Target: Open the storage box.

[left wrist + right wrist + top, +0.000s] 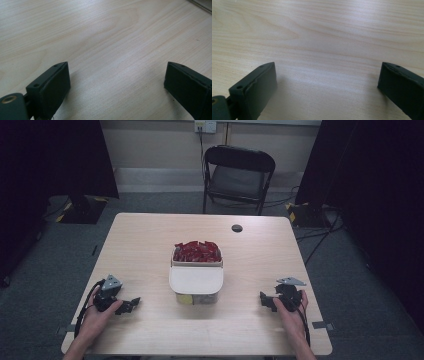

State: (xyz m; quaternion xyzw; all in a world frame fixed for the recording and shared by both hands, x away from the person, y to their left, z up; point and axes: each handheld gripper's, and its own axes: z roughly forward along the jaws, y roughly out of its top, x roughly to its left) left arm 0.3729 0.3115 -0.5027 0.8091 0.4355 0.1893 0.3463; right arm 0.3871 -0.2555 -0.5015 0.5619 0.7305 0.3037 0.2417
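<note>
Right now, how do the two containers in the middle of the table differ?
The far container is open and heaped with red packets; the near container is covered by a white lid. The near container's clear wall shows something yellowish inside, while the far container's contents rise above its rim. Both sit touching, in line, midway between the left gripper and right gripper, whose jaws stand open.

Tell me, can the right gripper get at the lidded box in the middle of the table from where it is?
Probably yes. The right gripper rests open on the table, pointing toward the lidded box, with only bare wood between them. The tray of red packets sits behind the box, out of the way.
</note>
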